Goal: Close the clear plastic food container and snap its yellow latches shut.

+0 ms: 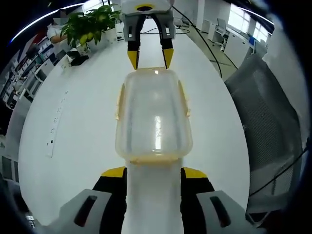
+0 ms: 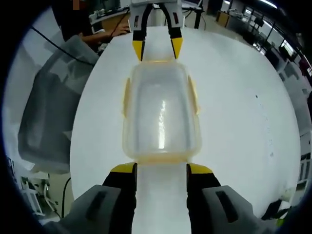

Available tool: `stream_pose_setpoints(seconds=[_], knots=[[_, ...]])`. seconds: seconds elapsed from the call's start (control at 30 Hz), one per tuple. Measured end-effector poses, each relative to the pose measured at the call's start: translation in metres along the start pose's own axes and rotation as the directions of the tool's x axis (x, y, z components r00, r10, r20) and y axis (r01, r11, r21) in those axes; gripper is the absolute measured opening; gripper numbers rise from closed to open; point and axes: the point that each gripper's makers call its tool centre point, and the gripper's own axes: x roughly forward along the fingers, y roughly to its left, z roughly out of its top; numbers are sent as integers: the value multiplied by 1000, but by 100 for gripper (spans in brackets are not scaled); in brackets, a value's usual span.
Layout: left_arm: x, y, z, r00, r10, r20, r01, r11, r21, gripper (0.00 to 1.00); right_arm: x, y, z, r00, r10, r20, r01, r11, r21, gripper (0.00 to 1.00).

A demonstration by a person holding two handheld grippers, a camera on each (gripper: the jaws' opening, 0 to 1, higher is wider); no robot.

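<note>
Left gripper view has the clear plastic food container (image 1: 153, 116) lying lid-on on the white table (image 1: 83, 117), just beyond the left gripper (image 1: 154, 172), whose jaws stand apart and empty. Yellow latches (image 1: 118, 101) run along its sides. At its far end the right gripper (image 1: 149, 57) faces in, jaws spread, holding nothing.

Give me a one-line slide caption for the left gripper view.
Clear plastic food container with yellow latches on a white table, flanked end-to-end by the open left gripper and open right gripper.
</note>
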Motion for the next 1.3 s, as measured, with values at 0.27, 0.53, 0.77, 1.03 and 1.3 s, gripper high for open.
stream_pose_setpoints(seconds=[0.27, 0.53, 0.77, 1.03, 1.3], knots=[[-10, 4, 11, 997, 66, 27, -63, 994, -85, 35, -11, -1, 9, 998, -49, 50, 45, 997, 69, 37], [-11, 4, 13, 991, 133, 32, -123, 969, -214, 35, -14, -5, 9, 987, -119, 104, 96, 974, 206, 34], [-12, 5, 10, 985, 172, 20, -157, 936, -316, 33, -13, -4, 9, 978, -165, 127, 124, 953, 278, 34], [-14, 13, 11, 964, 265, 19, -227, 858, -460, 29, -11, -2, 16, 953, -237, 188, 140, 896, 422, 33], [-10, 11, 11, 950, 311, 4, -266, 818, -510, 30, -10, -5, 8, 934, -293, 205, 134, 819, 558, 32]])
